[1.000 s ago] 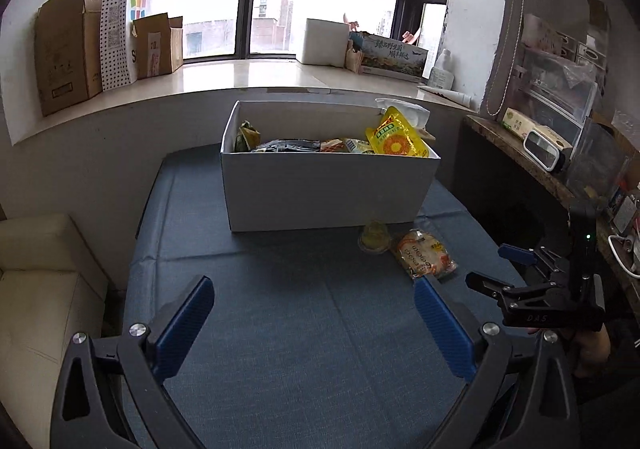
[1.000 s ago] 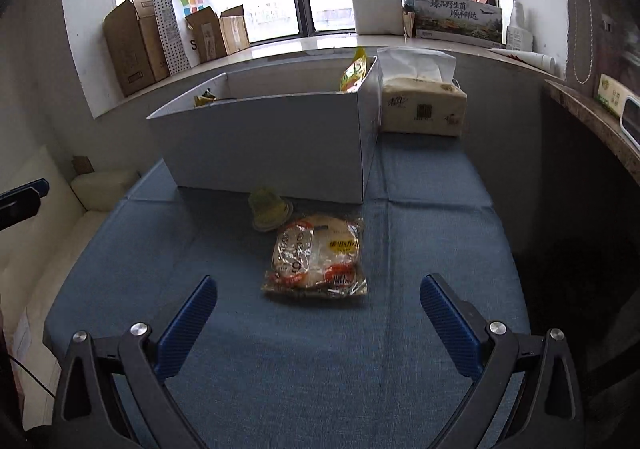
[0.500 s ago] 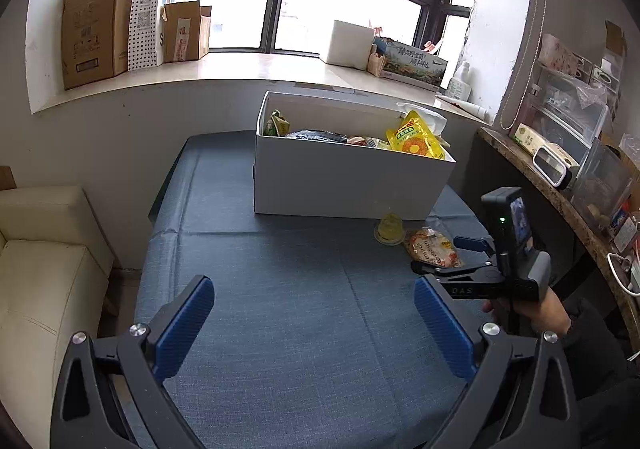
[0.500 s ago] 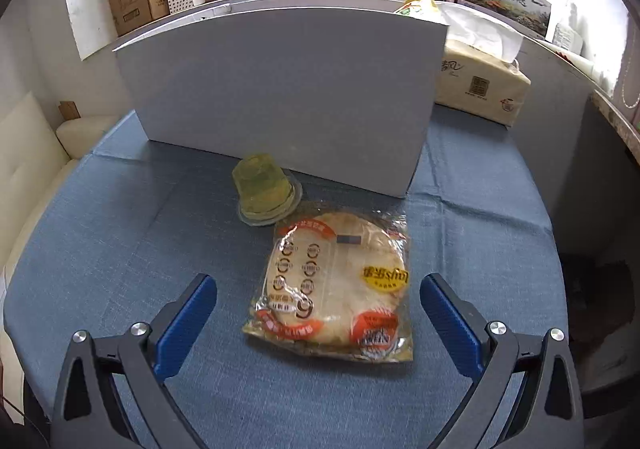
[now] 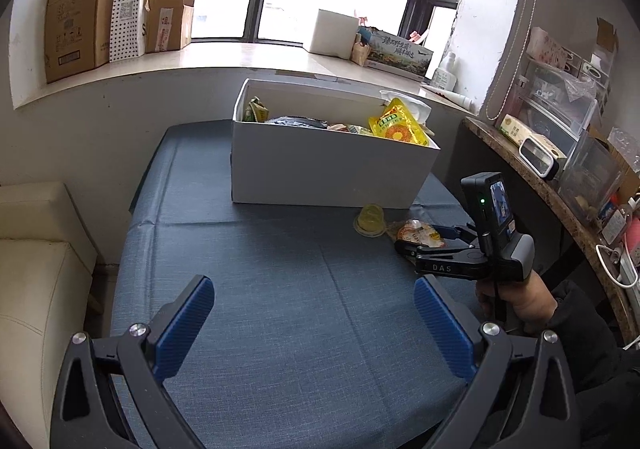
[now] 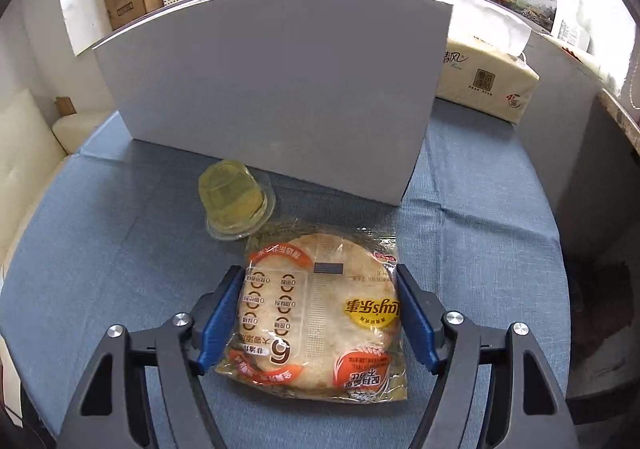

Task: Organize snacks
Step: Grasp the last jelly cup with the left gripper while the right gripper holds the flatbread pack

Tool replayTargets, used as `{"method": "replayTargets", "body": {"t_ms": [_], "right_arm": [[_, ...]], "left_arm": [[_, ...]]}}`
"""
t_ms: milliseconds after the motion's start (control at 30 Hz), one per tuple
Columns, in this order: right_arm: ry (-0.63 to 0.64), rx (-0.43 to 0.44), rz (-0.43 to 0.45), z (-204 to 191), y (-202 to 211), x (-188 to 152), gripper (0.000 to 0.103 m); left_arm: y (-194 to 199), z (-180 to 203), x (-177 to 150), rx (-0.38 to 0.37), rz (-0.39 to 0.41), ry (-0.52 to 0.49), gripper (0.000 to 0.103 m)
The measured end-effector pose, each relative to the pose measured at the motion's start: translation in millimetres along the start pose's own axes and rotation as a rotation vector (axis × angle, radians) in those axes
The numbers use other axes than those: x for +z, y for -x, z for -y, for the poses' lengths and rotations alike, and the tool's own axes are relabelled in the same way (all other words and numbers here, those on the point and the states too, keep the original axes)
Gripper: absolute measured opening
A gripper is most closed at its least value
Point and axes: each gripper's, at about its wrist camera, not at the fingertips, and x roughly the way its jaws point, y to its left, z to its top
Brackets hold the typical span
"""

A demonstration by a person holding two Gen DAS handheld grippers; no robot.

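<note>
Right gripper (image 6: 320,313) is down over the rice-cracker packet (image 6: 320,313), and its jaws have just been closing. The packet sits between the blue pads (image 6: 220,313), which meet the wrapper's two side edges. Reads as clamped on it, though the squeeze looks light. A second ago the gripper hung wide open well short of the packet, so it has closed in and dropped onto it. The approach looks finished and the grasp is forming.

The packet lies flat on the blue tablecloth (image 6: 480,249), not yet lifted. The jelly cup (image 6: 236,201) touches its far-left corner, just in front of the white box (image 6: 280,89). The lift should go straight up so it doesn't drag the cup.

Left gripper (image 5: 316,333) has its jaws apart with nothing between them, above bare cloth.

The box already holds other snacks, including a yellow pouch (image 5: 396,125). Only the packet and cup appear left outside.
</note>
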Motion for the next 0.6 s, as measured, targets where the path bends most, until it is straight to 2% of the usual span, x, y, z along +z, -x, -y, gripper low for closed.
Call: {"method": "replayTargets", "body": {"t_ms": [133,267,333,500,600], "right_arm": [[-0.043,0.035,0.032,9.1,22.7,-14.8,0.077],[-0.112,0.052,0.084,20.5,50.2,-30.9,0.077],[-0.140,0.058,0.106,28.5,65.2,-39.5,0.077],[-0.204,0.058,0.160,42.8,91.9,-53.1,0.077],[-0.225,0.055,0.180,49.5,104.0,-59.6,0.077]], "left_arm": [[-23.5,14.4,9.3,-0.017,-0.026,-0.031,0.102],[-58.7,32.8,22.5,-0.099,-0.058,-0.018,0.102],[-77.4,45.9,30.0,-0.114,-0.067,-0.034,0.102],[-128.5,79.0,44.3,-0.078,-0.065,-0.097,0.102],[-170.6,89.8,48.6,-0.029,-0.120,-0.142,0.102]]}}
